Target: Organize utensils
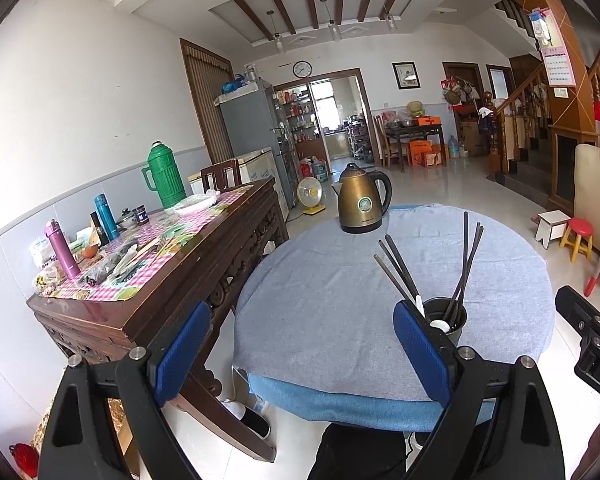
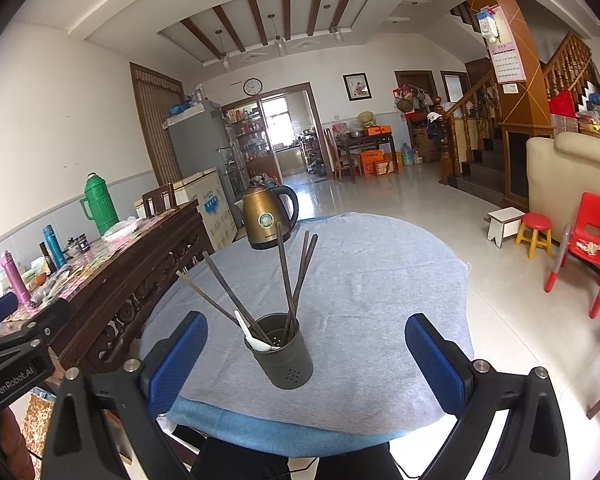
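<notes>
A dark grey utensil holder [image 2: 284,356] stands near the front edge of the round table with a grey-blue cloth [image 2: 360,280]. Several dark chopsticks [image 2: 288,276] and a white spoon [image 2: 252,336] stand in it. My right gripper [image 2: 306,356] is open and empty, with the holder between its blue pads but apart from them. In the left wrist view the holder [image 1: 446,318] sits just behind the right pad, with its chopsticks [image 1: 466,264]. My left gripper [image 1: 302,352] is open and empty over the table's front edge, left of the holder.
A bronze electric kettle [image 2: 270,220] stands at the far side of the table. A dark wooden sideboard [image 1: 172,276] with a green thermos [image 1: 164,176] and bottles stands to the left. A red child's chair [image 2: 588,240] and small stools [image 2: 534,234] are on the floor at right.
</notes>
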Available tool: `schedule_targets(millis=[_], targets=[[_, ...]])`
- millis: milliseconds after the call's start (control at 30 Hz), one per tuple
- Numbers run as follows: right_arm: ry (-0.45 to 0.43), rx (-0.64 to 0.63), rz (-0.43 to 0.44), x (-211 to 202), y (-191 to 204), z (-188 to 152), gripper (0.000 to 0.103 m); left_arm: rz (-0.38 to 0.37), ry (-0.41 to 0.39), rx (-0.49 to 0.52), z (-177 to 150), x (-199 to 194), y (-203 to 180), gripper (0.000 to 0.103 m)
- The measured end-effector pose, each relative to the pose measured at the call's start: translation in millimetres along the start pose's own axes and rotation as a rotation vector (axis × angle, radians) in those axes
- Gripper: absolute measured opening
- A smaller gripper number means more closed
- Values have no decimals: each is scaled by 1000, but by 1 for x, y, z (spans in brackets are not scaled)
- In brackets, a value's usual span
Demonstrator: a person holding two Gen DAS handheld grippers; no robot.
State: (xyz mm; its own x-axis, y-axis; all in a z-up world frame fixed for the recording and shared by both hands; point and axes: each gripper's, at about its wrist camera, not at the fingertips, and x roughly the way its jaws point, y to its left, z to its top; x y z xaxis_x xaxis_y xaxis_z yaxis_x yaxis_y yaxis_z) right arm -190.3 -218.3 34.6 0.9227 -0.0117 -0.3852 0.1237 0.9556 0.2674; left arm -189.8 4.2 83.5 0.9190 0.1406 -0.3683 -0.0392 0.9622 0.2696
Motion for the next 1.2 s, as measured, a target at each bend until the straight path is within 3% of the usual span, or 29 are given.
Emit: schedule_targets(millis=[567, 1200], targets=[[7, 3, -18, 3, -5, -5, 101, -4, 16, -21, -3, 6, 0, 93], [16, -47, -4, 11, 17, -8, 101, -18, 43, -35, -14, 15, 8, 93]])
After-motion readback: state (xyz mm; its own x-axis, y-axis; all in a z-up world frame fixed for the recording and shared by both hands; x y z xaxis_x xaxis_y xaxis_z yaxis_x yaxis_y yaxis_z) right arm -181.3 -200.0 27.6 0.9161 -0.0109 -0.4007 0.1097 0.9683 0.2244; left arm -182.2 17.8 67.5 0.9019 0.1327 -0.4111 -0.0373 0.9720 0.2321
